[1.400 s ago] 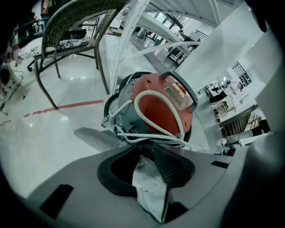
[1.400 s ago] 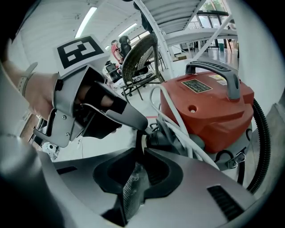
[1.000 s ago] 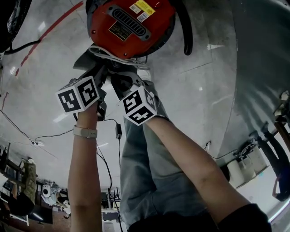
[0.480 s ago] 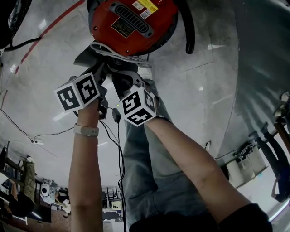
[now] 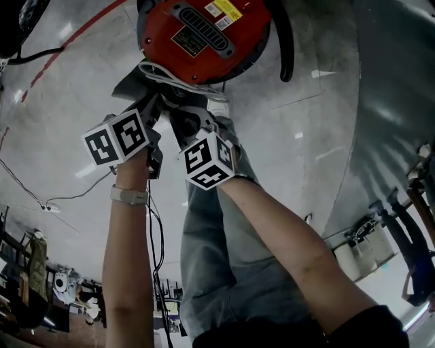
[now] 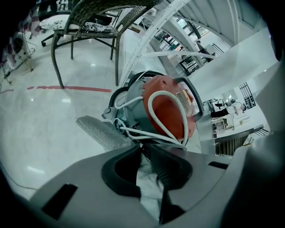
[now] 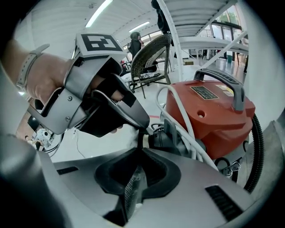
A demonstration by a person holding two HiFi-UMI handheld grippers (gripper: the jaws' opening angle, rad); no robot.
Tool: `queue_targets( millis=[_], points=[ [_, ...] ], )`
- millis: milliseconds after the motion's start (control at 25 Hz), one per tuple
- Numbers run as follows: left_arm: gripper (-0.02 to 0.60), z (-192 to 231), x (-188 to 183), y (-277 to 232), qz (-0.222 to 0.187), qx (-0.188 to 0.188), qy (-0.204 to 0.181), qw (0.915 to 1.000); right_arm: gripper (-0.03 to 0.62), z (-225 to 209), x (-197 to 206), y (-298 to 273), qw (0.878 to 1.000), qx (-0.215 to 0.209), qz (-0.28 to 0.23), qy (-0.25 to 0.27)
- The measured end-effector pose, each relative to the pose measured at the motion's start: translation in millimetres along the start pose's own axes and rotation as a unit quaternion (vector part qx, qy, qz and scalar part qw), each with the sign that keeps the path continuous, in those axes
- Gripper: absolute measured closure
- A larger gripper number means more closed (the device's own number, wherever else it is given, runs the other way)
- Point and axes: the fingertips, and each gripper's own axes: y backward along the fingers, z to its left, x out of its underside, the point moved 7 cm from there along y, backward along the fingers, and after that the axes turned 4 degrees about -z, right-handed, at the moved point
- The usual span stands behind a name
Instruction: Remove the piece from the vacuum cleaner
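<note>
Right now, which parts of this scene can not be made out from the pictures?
- Head view: the red vacuum cleaner is cut off by the top edge; the print on its label is too small.
- Left gripper view: the left gripper has just been closing its jaws on pale material; its own body hides whether this belongs to the grey mesh piece.
- Right gripper view: the black hose is cut off at the lower right.
</note>
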Motion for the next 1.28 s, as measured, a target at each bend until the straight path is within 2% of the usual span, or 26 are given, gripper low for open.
queue_targets(
  millis=[480,920,1120,1280],
  points=[
    [0.499,16,14,7,-0.009,0.011,-0.005,0.9999,0.526,17,8,-8,1.0,0.009,0.005,0.025],
    [0.511,30,27,20,-0.012,0.018,0.015,0.9997,0.522,37,14,-12,0.999,0.002,0.01,0.035],
    [0.512,48,45,34,-0.019,0.02,0.028,0.9992,0.52,62,22,-17,1.0,-0.004,0.007,0.017],
    [0.511,54,51,40,-0.02,0.026,0.033,0.9989,0.522,70,24,-17,1.0,-0.003,0.005,-0.022]
  ],
)
